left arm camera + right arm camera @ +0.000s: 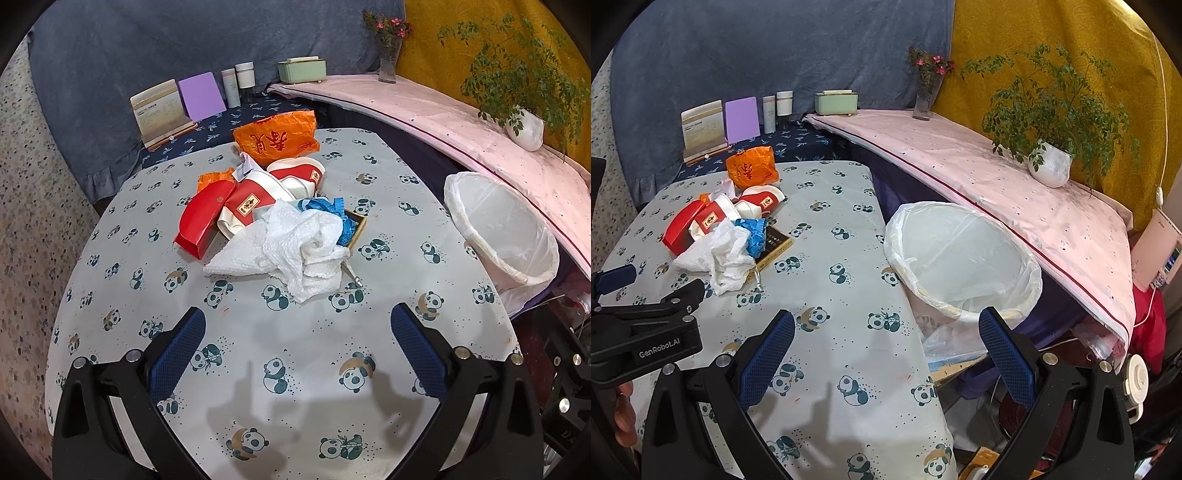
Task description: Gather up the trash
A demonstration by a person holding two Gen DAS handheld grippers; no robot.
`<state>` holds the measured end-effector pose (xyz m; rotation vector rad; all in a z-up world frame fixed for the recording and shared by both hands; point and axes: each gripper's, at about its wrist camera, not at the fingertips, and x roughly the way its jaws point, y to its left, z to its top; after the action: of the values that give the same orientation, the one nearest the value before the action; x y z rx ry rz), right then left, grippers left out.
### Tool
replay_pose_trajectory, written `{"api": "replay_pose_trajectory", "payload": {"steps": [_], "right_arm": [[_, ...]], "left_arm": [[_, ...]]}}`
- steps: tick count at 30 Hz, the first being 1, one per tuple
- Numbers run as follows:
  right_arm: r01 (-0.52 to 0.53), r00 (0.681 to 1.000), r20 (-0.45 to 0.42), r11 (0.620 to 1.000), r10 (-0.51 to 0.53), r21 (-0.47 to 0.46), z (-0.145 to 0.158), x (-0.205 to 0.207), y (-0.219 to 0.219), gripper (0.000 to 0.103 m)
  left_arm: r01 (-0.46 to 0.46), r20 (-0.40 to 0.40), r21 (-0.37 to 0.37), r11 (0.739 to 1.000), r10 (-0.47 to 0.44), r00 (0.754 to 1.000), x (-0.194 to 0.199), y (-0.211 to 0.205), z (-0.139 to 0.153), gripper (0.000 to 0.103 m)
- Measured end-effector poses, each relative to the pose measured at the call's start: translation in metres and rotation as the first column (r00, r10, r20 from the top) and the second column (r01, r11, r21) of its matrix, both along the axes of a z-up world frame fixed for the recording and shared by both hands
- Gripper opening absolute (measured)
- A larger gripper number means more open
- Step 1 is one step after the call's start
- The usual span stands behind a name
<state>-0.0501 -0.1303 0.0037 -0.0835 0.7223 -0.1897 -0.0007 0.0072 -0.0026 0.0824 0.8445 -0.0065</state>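
A pile of trash lies on the panda-print table (pixel 295 369): crumpled white paper towel (pixel 295 247), a red box (pixel 201 221), red-and-white paper cups (pixel 255 199), an orange bag (pixel 277 136), blue crumpled material (pixel 332 214) on a dark flat box (pixel 356 225). The pile also shows in the right wrist view, with the towel (pixel 716 254) nearest. A bin lined with a white bag (pixel 506 232) stands off the table's right edge (pixel 964 258). My left gripper (pixel 297 325) is open and empty, short of the towel. My right gripper (pixel 886 328) is open and empty over the table's right edge, near the bin.
At the back stand a card holder (pixel 160 110), a purple card (pixel 201 96), two bottles (pixel 238 83) and a green box (pixel 303 69). A pink-covered ledge (pixel 997 184) carries a flower vase (pixel 925 96) and a potted plant (pixel 1049 162). Cables and clutter lie below the bin.
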Motion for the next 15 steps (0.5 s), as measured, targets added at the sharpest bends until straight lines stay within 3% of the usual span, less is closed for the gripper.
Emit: {"api": "replay_pose_trajectory", "payload": {"steps": [15], "right_arm": [[-0.002, 1.0, 0.0, 1.0, 0.002, -0.001, 0.001, 0.0005, 0.0001, 0.096]], "left_arm": [[-0.002, 0.0, 0.002, 1.0, 0.002, 1.0, 0.0001, 0.0009, 0.0004, 0.096]]}}
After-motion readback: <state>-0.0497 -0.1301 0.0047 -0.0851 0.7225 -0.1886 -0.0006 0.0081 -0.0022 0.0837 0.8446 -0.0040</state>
